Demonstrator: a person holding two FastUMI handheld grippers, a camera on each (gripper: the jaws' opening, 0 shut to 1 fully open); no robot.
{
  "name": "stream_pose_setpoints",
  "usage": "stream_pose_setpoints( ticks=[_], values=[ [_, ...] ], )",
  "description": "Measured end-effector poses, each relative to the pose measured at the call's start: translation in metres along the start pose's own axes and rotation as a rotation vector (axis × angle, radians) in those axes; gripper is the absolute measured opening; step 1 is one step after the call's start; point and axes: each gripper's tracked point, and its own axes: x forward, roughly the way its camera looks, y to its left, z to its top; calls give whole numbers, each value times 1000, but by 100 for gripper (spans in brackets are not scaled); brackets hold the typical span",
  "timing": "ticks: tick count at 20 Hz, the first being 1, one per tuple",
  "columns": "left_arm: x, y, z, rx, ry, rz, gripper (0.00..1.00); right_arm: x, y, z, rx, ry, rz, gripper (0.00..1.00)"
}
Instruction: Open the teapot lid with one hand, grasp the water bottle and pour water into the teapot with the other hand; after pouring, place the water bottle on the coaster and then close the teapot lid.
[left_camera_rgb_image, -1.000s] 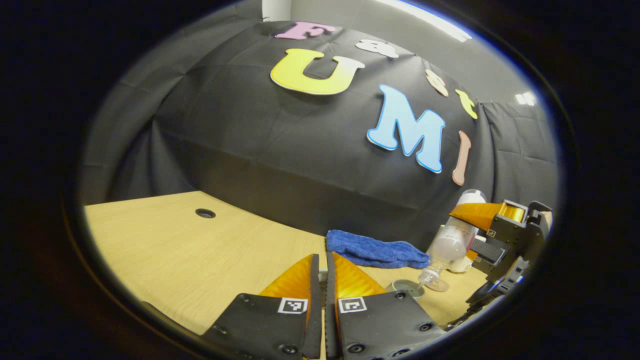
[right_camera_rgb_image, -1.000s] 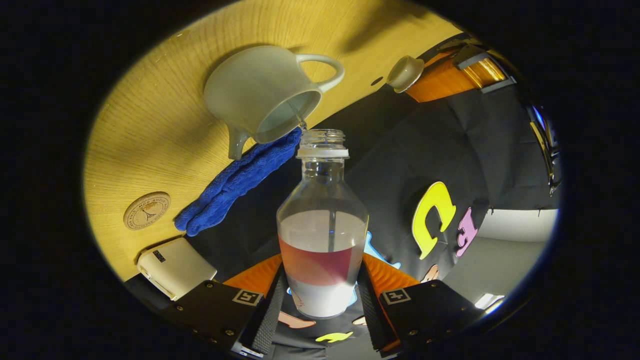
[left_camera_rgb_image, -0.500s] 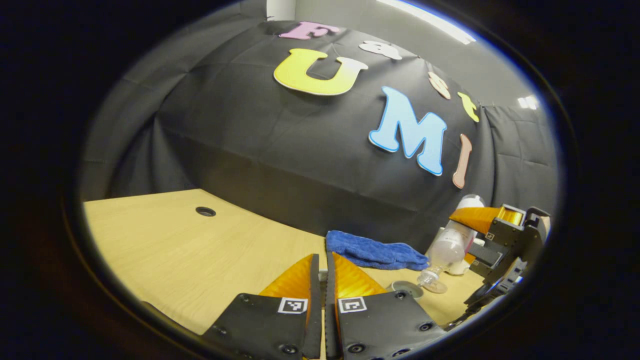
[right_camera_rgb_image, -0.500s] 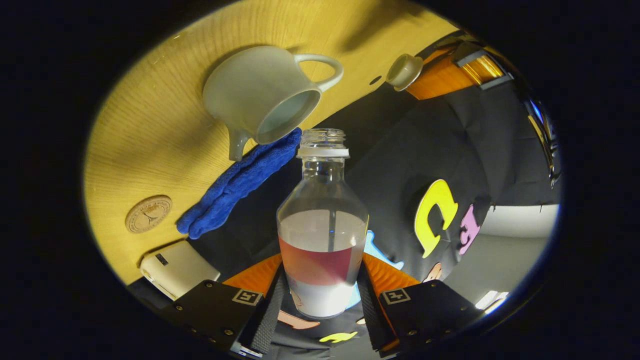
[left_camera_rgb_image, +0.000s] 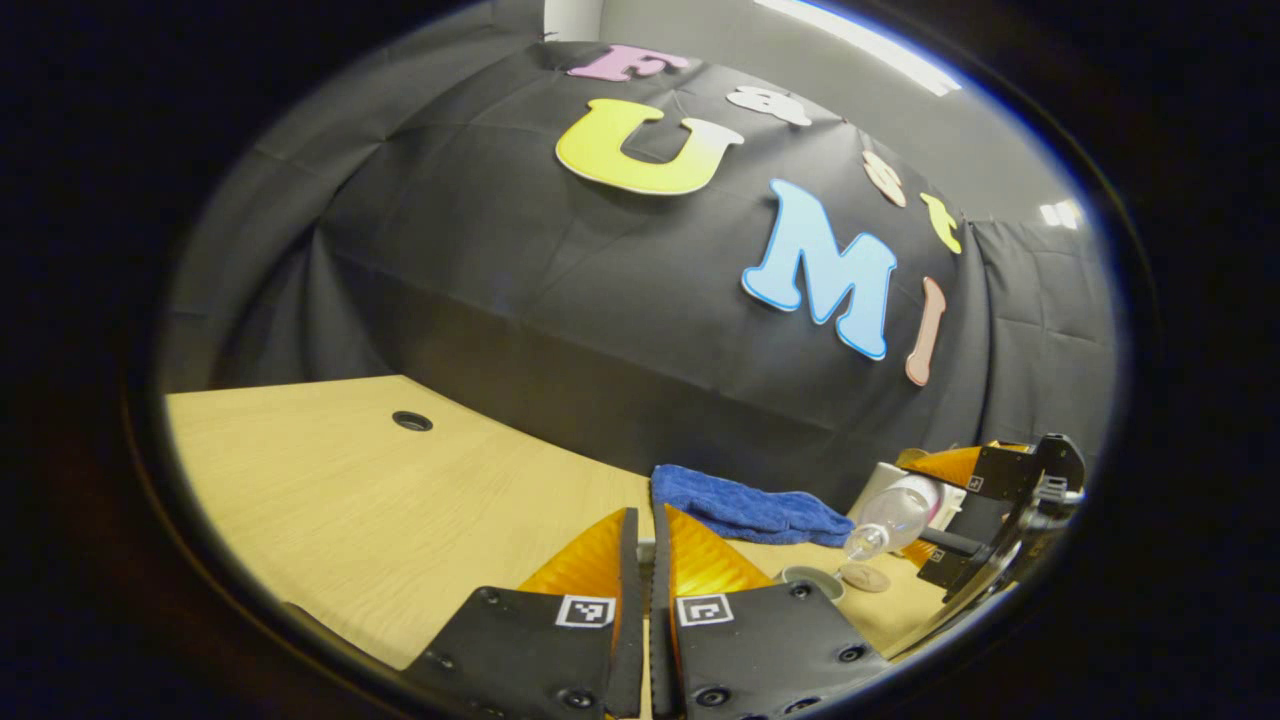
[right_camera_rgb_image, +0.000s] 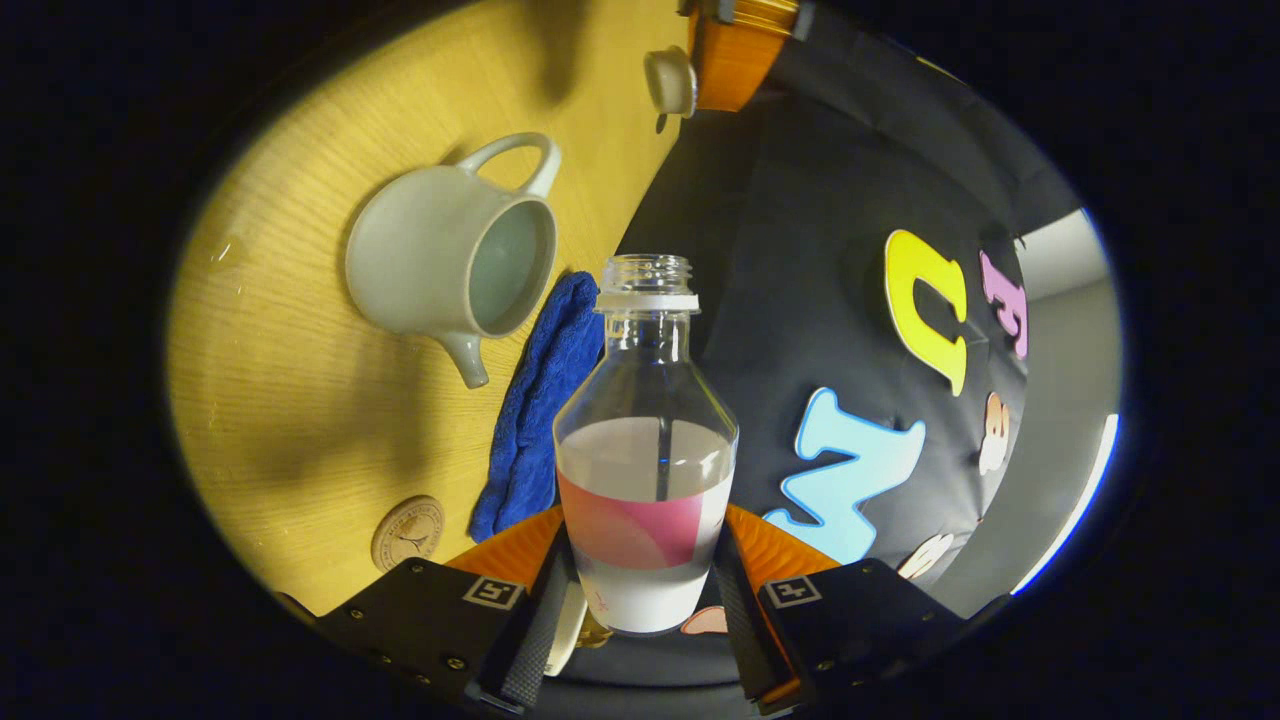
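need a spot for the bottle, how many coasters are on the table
1. The round wooden coaster lies flat on the table, just beside the blue towel's near end, past the teapot's spout side. The left gripper view shows it too. Others could be hidden.

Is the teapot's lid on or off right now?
Off. In the right gripper view the teapot shows its open mouth, and the lid is held away by the left tool.

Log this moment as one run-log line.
phase: pouring done, bottle not yet on coaster | right tongs: shut on water bottle | left tongs: holding teapot lid | teapot: open
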Motion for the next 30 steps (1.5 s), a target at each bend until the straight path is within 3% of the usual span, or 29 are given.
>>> stream_pose_setpoints(
  ticks=[2, 6, 9, 15, 19, 20, 30],
  values=[
    [0, 0, -1, 3, 3, 0, 8, -3, 3, -4, 102, 7, 25, 72],
    [0, 1, 0, 4, 3, 1, 12, -3, 13, -15, 320, 30, 86, 72],
    [0, 1, 0, 8, 3, 3, 8, -4, 21, -25, 488, 52, 128, 72],
    [0, 0, 1, 20, 2, -3, 12, -3, 25, -59, 721, 120, 136, 73],
    [0, 0, -1, 24, 3, -6, 8, 0, 28, -81, 865, 149, 133, 73],
    [0, 0, -1, 25, 3, -7, 12, 1, 29, -86, 904, 154, 129, 73],
    [0, -1, -1, 30, 5, -12, 12, 24, 69, -98, 1468, 197, 178, 73]
  ],
)
